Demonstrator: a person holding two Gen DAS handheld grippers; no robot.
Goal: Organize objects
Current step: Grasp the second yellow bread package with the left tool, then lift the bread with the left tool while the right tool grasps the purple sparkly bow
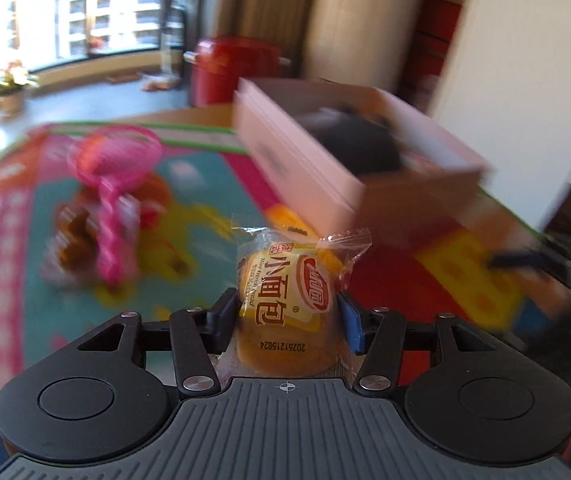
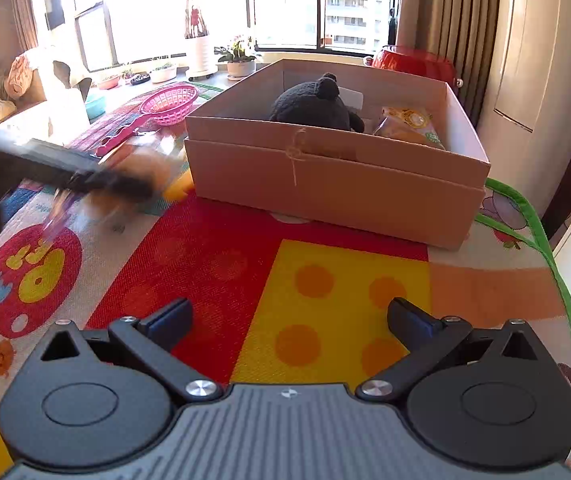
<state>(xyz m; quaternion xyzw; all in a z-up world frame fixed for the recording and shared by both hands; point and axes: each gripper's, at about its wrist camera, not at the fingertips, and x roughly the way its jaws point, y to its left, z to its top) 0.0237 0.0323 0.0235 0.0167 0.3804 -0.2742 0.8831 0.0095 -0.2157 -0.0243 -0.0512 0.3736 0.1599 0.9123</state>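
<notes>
Two fingers pinching bread packet, right gripper spread, unladen

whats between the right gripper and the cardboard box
Only bare play mat, seen in the right wrist view, lies between the open right gripper and the cardboard box.

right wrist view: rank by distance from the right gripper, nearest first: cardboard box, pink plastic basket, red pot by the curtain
From the open right gripper:
1. Cardboard box, straight ahead on the mat.
2. Pink plastic basket, ahead left, beyond the box's front corner.
3. Red pot, behind the box, ahead right.
</notes>
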